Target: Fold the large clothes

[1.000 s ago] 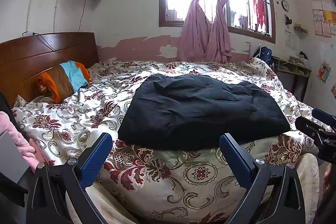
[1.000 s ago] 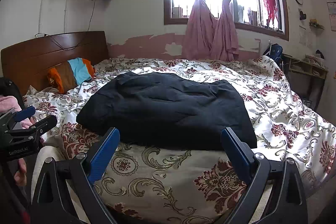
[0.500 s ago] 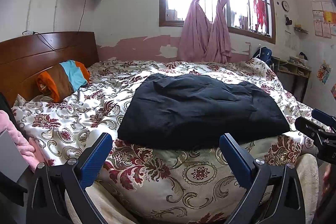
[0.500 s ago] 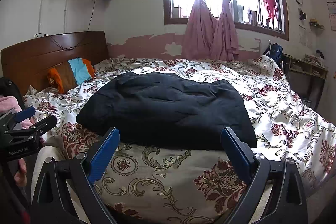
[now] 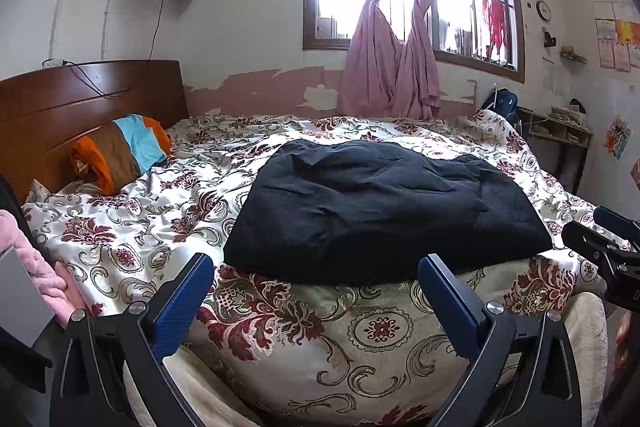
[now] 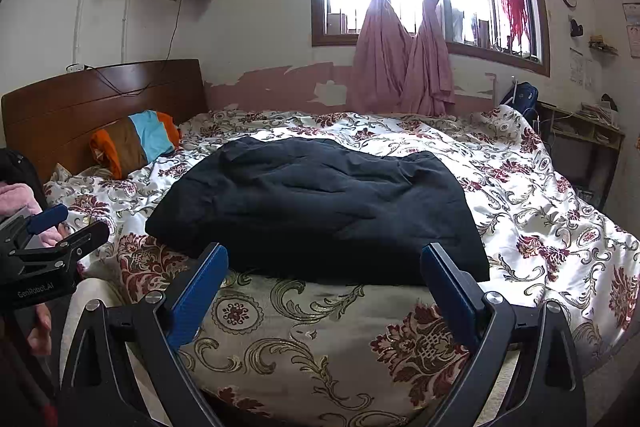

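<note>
The dark garment lies as a thick flat bundle on the bed, both tools apart, empty, short of it: either folded already or awaiting another fold.

"GenRobot.AI" on left hand-held gripper

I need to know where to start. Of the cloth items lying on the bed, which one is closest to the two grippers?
The dark garment, spread flat mid-bed just beyond both open grippers. The striped orange, brown and blue pillow lies far back against the headboard.
</note>
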### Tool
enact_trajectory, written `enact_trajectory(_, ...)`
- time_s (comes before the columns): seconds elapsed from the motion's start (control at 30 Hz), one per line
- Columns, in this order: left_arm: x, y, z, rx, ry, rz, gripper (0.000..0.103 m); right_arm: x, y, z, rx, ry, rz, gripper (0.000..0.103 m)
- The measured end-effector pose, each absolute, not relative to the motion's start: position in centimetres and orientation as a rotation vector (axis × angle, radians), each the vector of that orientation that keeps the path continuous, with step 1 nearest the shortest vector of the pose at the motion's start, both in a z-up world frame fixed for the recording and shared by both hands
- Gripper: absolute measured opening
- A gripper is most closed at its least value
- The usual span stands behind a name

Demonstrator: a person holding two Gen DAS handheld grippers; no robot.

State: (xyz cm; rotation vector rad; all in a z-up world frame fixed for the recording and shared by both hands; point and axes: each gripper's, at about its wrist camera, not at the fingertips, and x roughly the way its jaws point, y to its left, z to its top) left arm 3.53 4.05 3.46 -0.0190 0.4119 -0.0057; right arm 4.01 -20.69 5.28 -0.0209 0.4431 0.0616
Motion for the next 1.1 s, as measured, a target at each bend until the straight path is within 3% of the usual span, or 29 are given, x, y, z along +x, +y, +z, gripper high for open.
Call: enact_trajectory(1.1, 3.44, 4.06, 3.43, -0.02, 0.413, -0.008, 0.103, 3.86, -20.51, 4.93, -0.019, 0.448, 0.064, 0.095)
